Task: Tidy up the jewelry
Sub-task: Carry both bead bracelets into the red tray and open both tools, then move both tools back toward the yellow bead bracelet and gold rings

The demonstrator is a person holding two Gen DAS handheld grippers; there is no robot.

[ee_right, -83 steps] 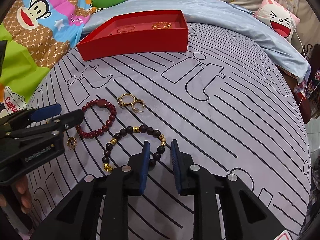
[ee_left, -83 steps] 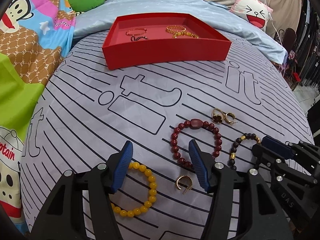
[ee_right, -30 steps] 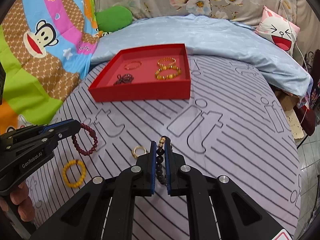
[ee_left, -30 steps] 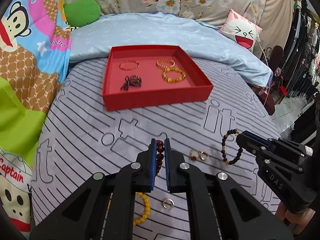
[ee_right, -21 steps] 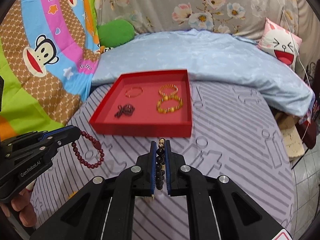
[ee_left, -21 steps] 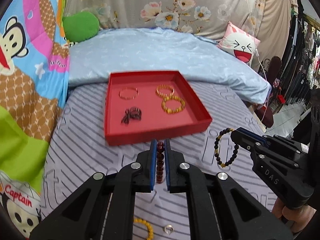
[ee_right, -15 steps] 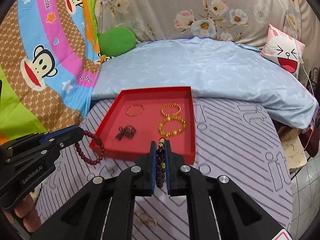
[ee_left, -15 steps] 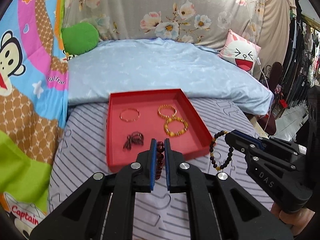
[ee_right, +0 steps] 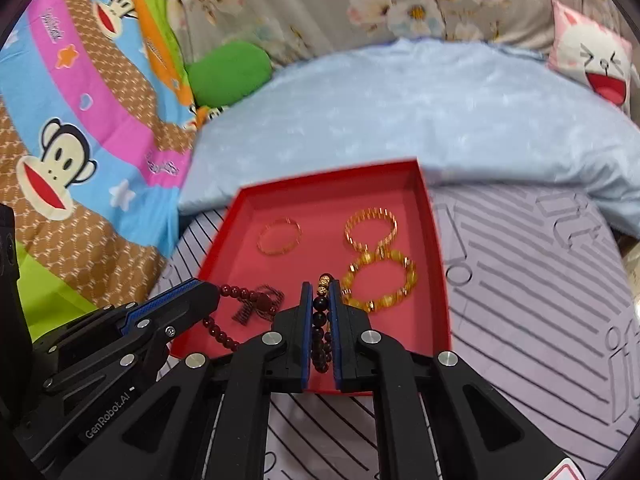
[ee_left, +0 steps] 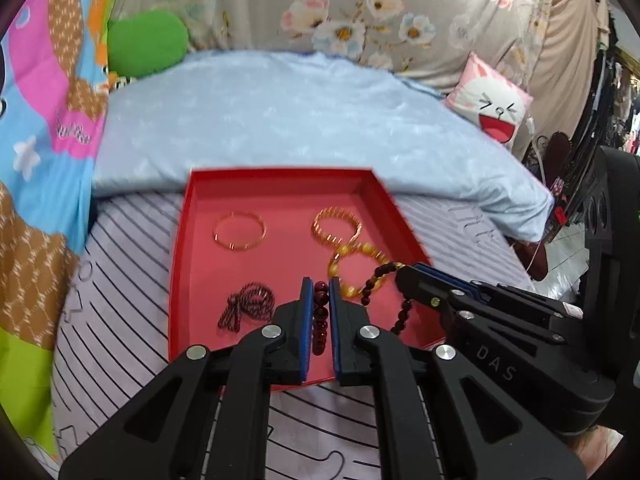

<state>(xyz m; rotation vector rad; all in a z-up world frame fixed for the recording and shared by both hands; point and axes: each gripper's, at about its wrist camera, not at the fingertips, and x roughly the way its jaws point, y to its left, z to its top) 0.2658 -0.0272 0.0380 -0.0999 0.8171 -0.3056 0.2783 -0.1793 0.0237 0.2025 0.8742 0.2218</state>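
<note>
We have the bed's grey sheet with black line print [ee_left: 120, 320] under everything, and on it the shallow red rectangular tray [ee_left: 180, 280], which both our tools now hang over at its near end. Our left gripper [ee_left: 319, 312] is clenched on a dark red round-bead bracelet [ee_left: 320, 320], a short run of beads pinched between the blue pads while the rest of the loop dangles below, as the right wrist view shows. Our right gripper [ee_right: 320, 316] is likewise clamped on a black bead bracelet with small gold spacer beads [ee_right: 320, 320], its free loop hanging above the tray floor beside the left tool. Already lying in the tray are a chunky yellow bead bracelet [ee_right: 380, 284], a gold link bracelet [ee_right: 370, 228] touching it, a thin gold bangle [ee_right: 279, 236] set apart, and a small dark twisted cord piece [ee_left: 248, 306]. We judge both held bracelets to be light, limp strings of hard, smooth beads: they will swing and fold on release, and a round bead can roll out from between flat pads, so a pinch across two or three neighbouring beads, as we have now, is the safest hold. We would lower them close to the bare red floor at the near end before letting go, lest they tangle with the cord piece or each other.
</note>
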